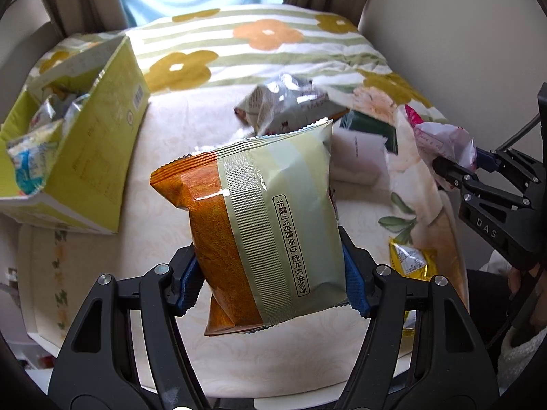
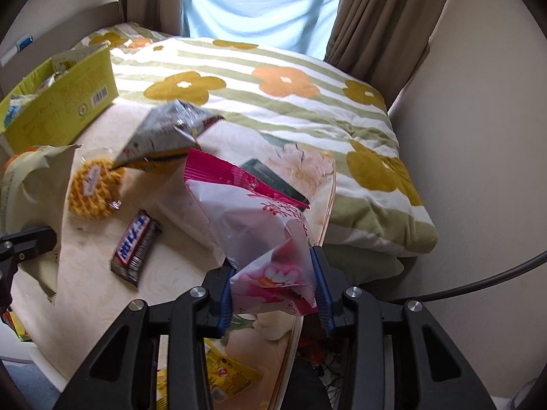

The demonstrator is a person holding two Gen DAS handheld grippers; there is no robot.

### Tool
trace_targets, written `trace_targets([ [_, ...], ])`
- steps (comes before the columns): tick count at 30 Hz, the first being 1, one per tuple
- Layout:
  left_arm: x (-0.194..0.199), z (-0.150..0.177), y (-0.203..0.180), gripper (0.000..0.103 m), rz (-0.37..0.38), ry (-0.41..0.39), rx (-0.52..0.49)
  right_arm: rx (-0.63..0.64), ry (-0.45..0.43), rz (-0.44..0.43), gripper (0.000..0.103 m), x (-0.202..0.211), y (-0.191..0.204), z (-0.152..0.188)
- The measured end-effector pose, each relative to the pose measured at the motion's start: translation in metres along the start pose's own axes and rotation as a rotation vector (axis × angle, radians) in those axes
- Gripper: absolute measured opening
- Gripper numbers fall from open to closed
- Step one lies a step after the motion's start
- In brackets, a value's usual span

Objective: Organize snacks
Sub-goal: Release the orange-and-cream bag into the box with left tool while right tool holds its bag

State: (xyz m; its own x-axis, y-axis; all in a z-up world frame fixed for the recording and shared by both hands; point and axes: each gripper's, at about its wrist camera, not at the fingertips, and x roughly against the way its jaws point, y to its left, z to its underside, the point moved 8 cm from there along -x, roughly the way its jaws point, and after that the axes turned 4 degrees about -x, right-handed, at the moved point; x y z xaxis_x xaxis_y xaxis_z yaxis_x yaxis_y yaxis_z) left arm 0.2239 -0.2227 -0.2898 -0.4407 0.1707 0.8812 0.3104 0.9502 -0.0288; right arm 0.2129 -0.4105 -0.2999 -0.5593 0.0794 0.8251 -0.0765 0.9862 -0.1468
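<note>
While the left gripper [image 1: 270, 280] is clamped on an orange-and-green snack bag [image 1: 259, 218], the right gripper [image 2: 273, 290] pinches a pink-and-white packet [image 2: 253, 218], both above the bed [image 2: 273, 78].

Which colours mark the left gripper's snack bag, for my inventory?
Orange and pale green snack bag, clearest in the left wrist view.

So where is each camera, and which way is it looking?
Left wrist: sits on the left tool, looking down at the bed past the orange-and-green bag it grips; the right tool shows at the right edge.
Right wrist: sits on the right tool, looking down past its pink-and-white bag; part of the left tool shows at the left edge.
Both see: the yellow-green box, the grey packet, the flowered blanket.
</note>
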Motion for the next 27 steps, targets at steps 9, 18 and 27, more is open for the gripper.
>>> trace_targets([
  [9,0.051,-0.033,0.042,0.065,-0.044,-0.118,0.033,0.017,-0.118,-0.076,0.036,0.051,0.029,-0.045],
  [18,0.087,-0.056,0.137,0.065,-0.085,-0.189,0.084,0.048,-0.199,-0.144,0.036,0.077,0.098,-0.107],
  [27,0.100,-0.073,0.273,0.065,-0.141,-0.194,0.128,0.076,-0.244,-0.227,0.036,0.080,0.211,-0.176],
])
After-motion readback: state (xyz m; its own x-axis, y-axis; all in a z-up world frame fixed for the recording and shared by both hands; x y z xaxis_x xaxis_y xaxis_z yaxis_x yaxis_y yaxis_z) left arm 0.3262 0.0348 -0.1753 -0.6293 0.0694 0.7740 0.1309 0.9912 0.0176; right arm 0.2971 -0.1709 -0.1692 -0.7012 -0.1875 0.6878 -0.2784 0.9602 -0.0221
